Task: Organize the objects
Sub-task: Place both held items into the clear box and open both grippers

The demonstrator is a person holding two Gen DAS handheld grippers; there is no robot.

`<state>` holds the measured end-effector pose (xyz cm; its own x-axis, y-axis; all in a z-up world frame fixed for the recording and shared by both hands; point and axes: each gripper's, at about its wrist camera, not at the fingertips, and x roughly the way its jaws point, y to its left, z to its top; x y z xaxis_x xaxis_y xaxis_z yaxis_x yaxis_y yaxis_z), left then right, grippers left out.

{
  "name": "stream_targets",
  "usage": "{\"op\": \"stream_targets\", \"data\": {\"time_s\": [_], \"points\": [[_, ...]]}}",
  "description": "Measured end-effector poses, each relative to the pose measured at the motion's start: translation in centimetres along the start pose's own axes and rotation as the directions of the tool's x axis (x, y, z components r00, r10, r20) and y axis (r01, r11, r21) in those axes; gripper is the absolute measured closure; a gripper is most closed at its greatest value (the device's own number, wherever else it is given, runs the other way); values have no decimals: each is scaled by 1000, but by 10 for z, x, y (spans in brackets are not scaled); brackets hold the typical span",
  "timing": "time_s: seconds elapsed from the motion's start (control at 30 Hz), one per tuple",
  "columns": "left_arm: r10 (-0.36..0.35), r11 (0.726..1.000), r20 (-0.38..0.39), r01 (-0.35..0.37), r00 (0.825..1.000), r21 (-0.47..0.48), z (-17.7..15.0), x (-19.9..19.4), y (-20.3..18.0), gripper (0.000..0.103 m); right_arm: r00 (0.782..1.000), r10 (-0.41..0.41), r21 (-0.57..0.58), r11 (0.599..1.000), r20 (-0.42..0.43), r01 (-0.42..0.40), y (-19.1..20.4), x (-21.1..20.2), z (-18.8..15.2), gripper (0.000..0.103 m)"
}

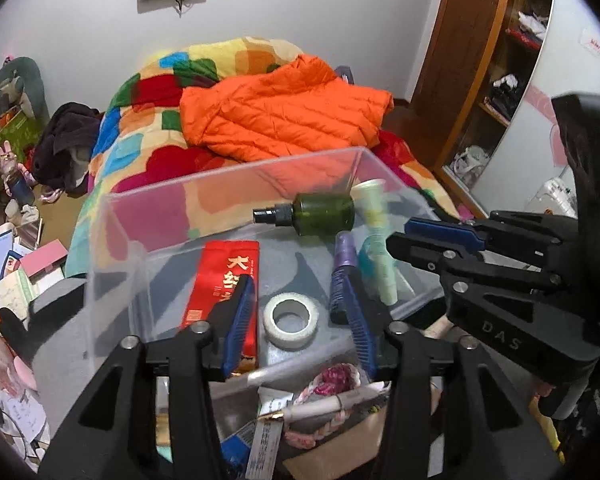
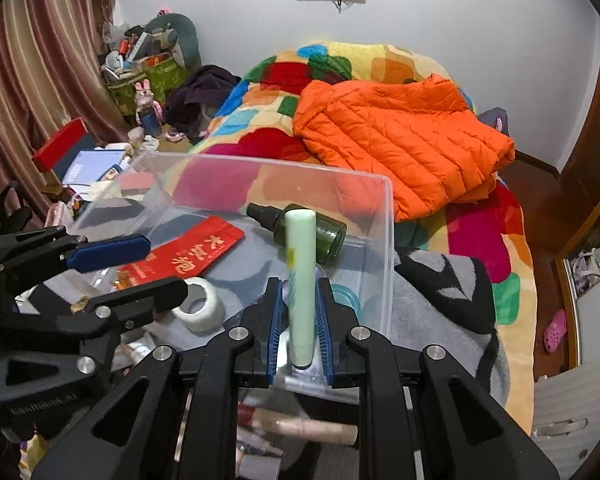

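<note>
Both fisheye views were evenly and fairly brightly lit by soft indoor light, with only faint shadows. Straight lines bowed outward, and black vignetting filled the corners. The pale green tube [image 1: 374, 216] showed motion blur; distant clutter looked soft.

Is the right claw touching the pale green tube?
Touching. The right wrist view shows the right claw shut on the pale green tube, both blue pads pressed against its sides with no gap, over the clear plastic bin.
</note>
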<state>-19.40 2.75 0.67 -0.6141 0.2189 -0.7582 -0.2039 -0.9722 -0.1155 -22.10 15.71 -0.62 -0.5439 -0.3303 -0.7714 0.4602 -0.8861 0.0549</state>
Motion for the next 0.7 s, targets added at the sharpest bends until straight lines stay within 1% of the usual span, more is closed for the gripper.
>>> {"op": "stream_targets", "data": {"time_s": [0.03,0.07,0.13,0.2,0.23,0.3,0.4,0.5,0.7], "points": [[4,1000,14,-4,1000,-3,0,-6,1,49,1000,5,1,1000,9,-5,1,-5,0,83],[14,1000,36,-14,999,-2,0,-14,2,47,1000,9,0,1000,21,-9,2,-11,0,80],[34,999,65,-34,997,4,-2,-28,4,46,999,8,-7,1000,54,-8,4,-24,-3,71],[58,998,96,-59,994,5,-6,-43,6,39,996,2,-16,1000,86,-1,6,-37,-6,66],[68,998,108,-68,992,1,-9,-48,7,32,995,1,-20,1000,98,1,6,-43,-8,63],[88,996,129,-87,988,-9,-17,-59,10,31,993,0,-26,1000,119,3,8,-53,-14,59],[106,994,123,-105,987,-16,-33,-66,15,31,992,-3,-17,1000,128,5,6,-61,-23,56],[124,992,101,-122,987,-29,-52,-66,22,31,994,10,-12,1000,110,-8,4,-62,-36,55],[128,990,41,-126,991,-62,-92,-56,30,31,998,46,0,999,32,-46,3,-49,-70,54]]}}
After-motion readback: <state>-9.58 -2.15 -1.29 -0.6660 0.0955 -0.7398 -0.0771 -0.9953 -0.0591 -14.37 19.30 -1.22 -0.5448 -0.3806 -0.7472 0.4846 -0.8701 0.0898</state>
